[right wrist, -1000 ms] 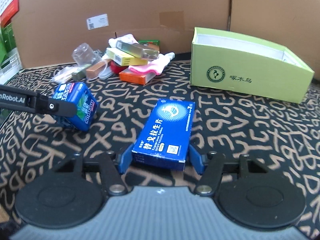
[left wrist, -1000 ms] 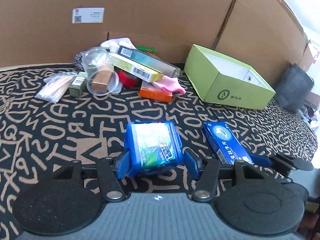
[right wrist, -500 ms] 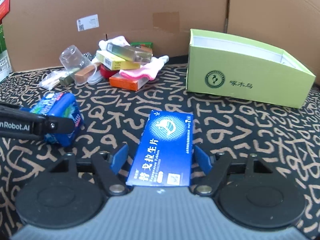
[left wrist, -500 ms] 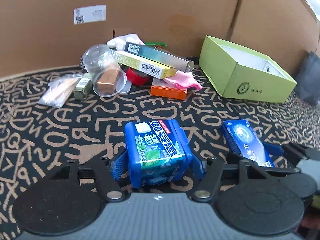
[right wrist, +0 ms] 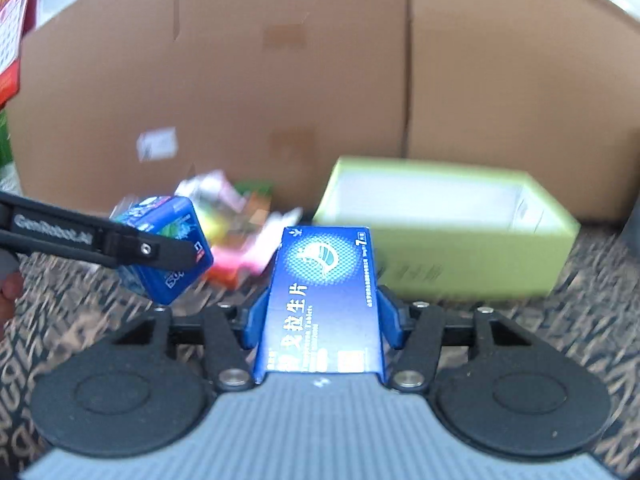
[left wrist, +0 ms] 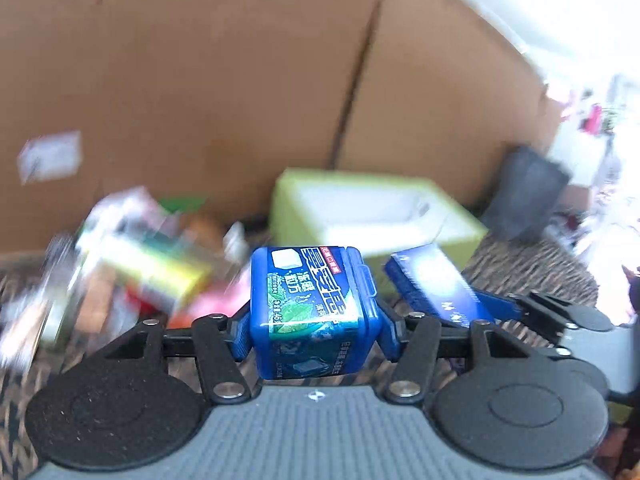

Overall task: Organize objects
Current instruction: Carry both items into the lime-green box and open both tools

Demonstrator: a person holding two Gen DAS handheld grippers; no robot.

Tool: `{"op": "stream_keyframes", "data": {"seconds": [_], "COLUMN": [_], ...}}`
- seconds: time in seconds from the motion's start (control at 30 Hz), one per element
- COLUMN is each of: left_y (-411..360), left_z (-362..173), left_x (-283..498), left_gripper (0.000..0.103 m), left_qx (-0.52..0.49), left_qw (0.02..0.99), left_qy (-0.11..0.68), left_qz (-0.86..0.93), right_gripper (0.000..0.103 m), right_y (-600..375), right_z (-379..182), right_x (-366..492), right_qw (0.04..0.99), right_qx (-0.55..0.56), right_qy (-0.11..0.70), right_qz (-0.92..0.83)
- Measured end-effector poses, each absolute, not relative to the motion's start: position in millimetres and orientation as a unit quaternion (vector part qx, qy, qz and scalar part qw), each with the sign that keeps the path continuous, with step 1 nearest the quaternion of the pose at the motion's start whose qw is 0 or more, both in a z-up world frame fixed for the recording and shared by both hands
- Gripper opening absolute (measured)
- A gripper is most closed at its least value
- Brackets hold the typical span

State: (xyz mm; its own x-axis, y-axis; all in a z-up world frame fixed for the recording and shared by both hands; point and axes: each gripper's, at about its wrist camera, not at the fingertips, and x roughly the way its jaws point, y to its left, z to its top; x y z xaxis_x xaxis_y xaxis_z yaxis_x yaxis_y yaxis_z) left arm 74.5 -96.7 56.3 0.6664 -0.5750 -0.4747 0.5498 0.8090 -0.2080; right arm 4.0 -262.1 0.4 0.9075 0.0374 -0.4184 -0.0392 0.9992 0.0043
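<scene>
My left gripper is shut on a blue gum container and holds it in the air above the patterned table. My right gripper is shut on a flat blue medicine box, also lifted. Each shows in the other's view: the medicine box at right, the gum container at left. An open green box with a white inside stands ahead of both; it also shows in the left wrist view.
A blurred pile of small boxes, a pink item and a clear cup lies at the left by the cardboard wall. A dark object stands right of the green box.
Both grippers have lifted their items off the table and moved forward toward the green box. The views are now motion-blurred.
</scene>
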Motion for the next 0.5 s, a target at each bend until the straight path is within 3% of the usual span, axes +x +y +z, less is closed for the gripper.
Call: {"op": "stream_keyframes", "data": {"seconds": [0.23, 0.5], "left_y": [-164, -237], "left_z": [98, 58], "left_x": [133, 213], "left_gripper": [0.061, 0.061], "left_qx": [-0.02, 0.021], "left_qw": [0.906, 0.9], "left_qy": [0.238, 0.293], "left_qz": [-0.349, -0.321], "right_gripper": [0.056, 0.056], "right_y": [-307, -359], "right_z": [40, 4], "right_x": [73, 175], "right_qw": [0.982, 0.963], "right_qx": [-0.042, -0.025], "right_qy": [0.177, 0.261], "right_qz": [-0.055, -0.068]}}
